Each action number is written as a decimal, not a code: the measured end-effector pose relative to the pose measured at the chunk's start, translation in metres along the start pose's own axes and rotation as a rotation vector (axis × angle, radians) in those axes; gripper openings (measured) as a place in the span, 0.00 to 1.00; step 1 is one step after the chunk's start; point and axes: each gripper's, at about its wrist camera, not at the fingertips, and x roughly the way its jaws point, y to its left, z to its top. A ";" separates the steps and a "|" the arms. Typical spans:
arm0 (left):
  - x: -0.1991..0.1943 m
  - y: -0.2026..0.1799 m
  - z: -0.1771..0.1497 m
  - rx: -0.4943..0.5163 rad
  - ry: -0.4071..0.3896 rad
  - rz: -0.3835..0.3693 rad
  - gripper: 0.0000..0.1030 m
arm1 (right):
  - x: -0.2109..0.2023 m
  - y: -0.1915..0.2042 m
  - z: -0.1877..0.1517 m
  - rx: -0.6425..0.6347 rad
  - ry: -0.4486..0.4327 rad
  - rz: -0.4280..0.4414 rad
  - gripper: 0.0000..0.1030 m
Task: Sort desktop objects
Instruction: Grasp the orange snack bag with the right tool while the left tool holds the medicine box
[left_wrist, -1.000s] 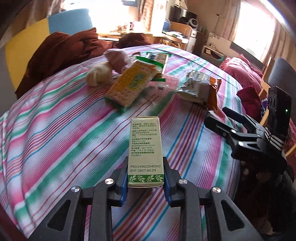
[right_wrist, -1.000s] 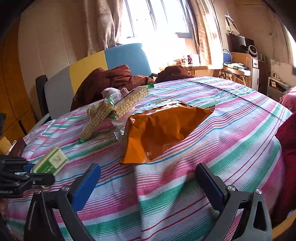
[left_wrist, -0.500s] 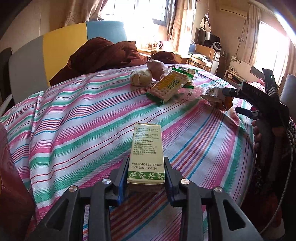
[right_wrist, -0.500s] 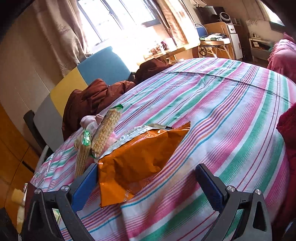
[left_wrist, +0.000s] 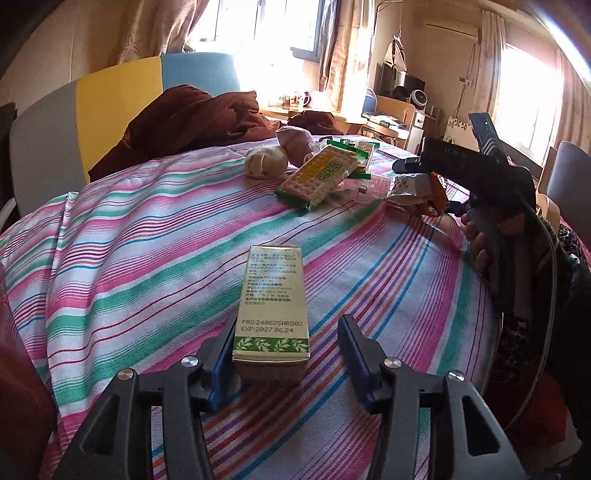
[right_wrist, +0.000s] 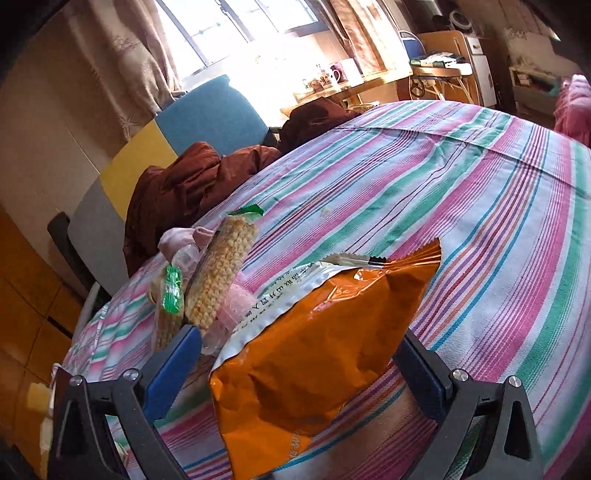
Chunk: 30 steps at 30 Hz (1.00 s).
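One green-and-cream box (left_wrist: 271, 299) lies on the striped tablecloth (left_wrist: 129, 266) between the spread fingers of the left gripper (left_wrist: 284, 358), which clamped it a second ago. Two cracker packs (right_wrist: 221, 273) lie far left; one orange bag (right_wrist: 314, 343), now nearer, sits between the wide-open right gripper (right_wrist: 295, 365).

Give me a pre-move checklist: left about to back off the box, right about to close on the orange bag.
1. Left gripper open: ok, a gap shows on the right side of the green-and-white box.
2. Box resting on the striped tablecloth: ok, lying flat.
3. Left pad clear of the box: cannot tell, it sits right against the box side.
4. Right gripper open: ok, jaws wide.
5. Orange snack bag between the right fingers: ok, centred.
6. Cracker packs clear of the right gripper's left finger: not ok, they crowd its tip.
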 end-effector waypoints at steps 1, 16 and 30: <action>0.000 0.000 0.000 -0.003 -0.002 -0.003 0.52 | -0.002 0.001 -0.002 -0.014 -0.001 -0.007 0.85; 0.000 0.005 0.001 -0.042 -0.011 -0.035 0.52 | -0.048 0.066 -0.077 -0.614 0.212 0.289 0.64; 0.001 0.004 0.000 -0.036 -0.007 -0.026 0.52 | -0.034 0.101 -0.060 -0.765 0.182 0.058 0.96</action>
